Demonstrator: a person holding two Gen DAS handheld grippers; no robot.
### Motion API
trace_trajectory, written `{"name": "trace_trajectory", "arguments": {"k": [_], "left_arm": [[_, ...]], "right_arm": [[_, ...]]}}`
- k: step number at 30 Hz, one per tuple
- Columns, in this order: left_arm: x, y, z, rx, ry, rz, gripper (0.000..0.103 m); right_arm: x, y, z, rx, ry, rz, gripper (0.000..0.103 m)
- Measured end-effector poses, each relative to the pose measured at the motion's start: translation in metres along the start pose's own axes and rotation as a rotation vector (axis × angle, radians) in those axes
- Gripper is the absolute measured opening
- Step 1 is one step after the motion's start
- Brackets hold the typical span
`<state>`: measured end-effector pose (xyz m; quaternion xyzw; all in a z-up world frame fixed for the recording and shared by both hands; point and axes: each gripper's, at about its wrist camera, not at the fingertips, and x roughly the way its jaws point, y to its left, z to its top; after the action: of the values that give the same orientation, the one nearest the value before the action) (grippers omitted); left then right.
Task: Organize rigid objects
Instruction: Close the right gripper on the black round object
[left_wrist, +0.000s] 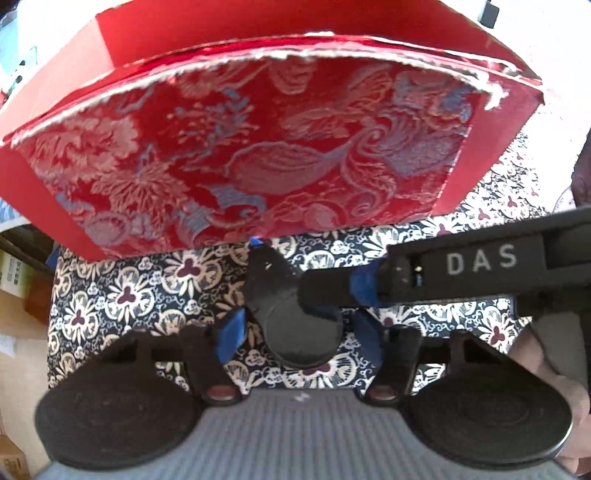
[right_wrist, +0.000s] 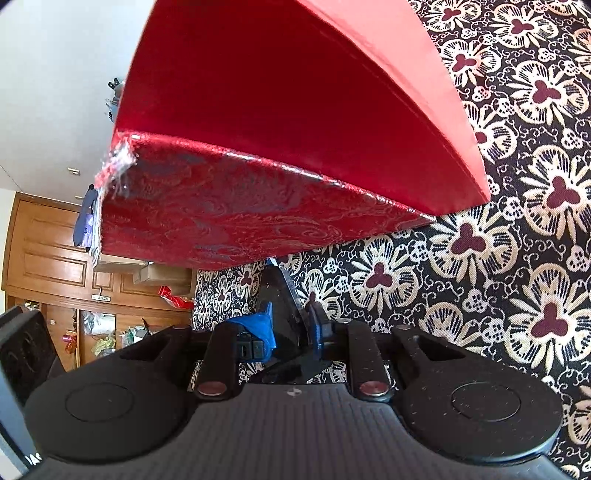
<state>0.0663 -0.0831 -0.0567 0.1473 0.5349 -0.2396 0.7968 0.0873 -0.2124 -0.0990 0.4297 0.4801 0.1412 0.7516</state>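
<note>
The big red box with flowery cloth (left_wrist: 258, 147) sits at 12 o'clock. The left gripper (left_wrist: 299, 328) and right gripper (right_wrist: 288, 332) both squeeze a small black round-ended thing (left_wrist: 295, 317) in their jaws.

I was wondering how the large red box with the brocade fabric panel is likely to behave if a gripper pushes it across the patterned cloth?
The red brocade-panelled box looks stiff: its walls stay flat with crisp corners. Broad and low, it seems unlikely to tip. On the floral tablecloth it may drag and bunch the fabric rather than glide. Its frayed white edge trim looks delicate.
</note>
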Motion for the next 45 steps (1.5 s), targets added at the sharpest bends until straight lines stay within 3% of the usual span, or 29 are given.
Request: {"name": "trace_trajectory", "arguments": {"k": [5,17,31,45], "left_arm": [[-0.003,-0.007,-0.001,0.016,-0.015,-0.011,0.054],[-0.014,-0.003,-0.025,0.045,-0.035,-0.037,0.053],[-0.029,0.044,-0.051,-0.029,-0.102,-0.193,0.053],[-0.029,0.107,-0.070,-0.083,-0.139,-0.353,0.053]], "right_arm": [[-0.003,0.002,0.002,-0.003,0.008,-0.013,0.001],[-0.007,0.001,-0.004,0.015,0.015,-0.016,0.009],[-0.014,0.003,-0.009,0.021,0.002,-0.028,0.011],[0.008,0.026,-0.013,-0.020,0.024,0.006,0.011]]}}
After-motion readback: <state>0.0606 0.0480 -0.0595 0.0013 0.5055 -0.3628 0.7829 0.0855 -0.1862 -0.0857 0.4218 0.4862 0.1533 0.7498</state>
